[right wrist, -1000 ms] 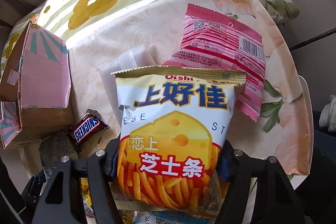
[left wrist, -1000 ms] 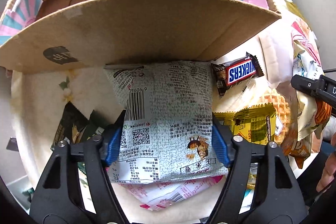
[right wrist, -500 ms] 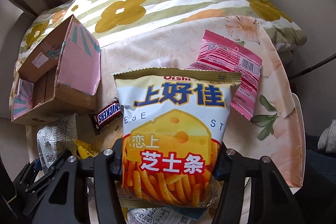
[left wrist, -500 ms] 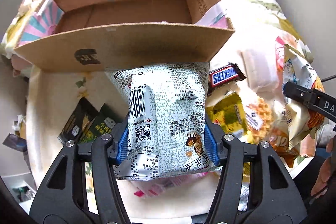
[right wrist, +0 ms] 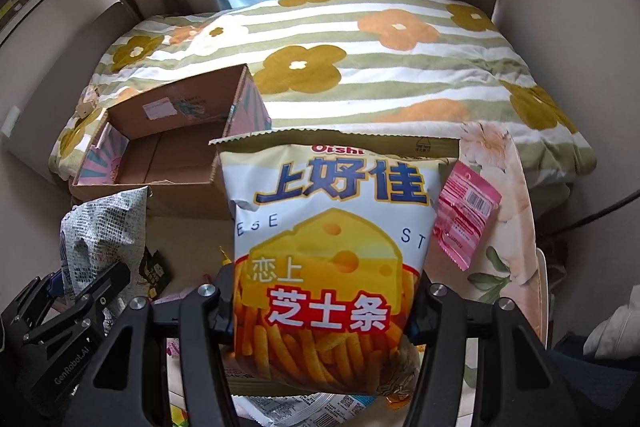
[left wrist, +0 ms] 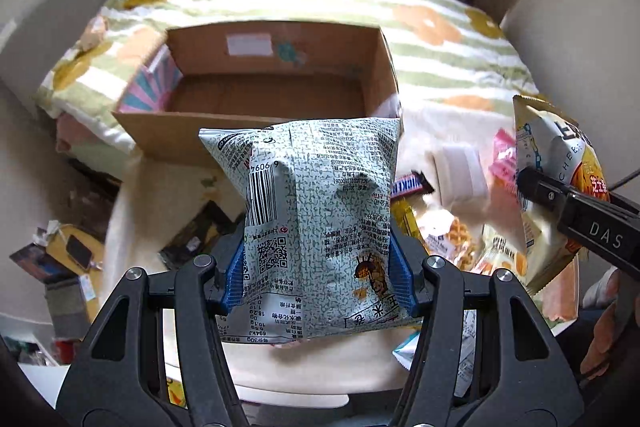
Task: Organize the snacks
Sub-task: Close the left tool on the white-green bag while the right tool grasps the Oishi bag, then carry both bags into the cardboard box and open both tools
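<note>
My left gripper is shut on a grey-green patterned snack bag and holds it in the air in front of an open cardboard box. My right gripper is shut on a yellow Oishi cheese-stick bag, also lifted. The box shows in the right wrist view at the left, with the left gripper's bag below it. The right gripper's bag appears at the right of the left wrist view.
On the cream tablecloth lie a Snickers bar, a pink packet, dark packets, a white packet and several yellow snacks. A flowered blanket lies behind. Clutter sits on the floor at left.
Both grippers have risen and pulled back with their bags. The box now sits lower and farther off, its inside visible, and the window has come into view.
</note>
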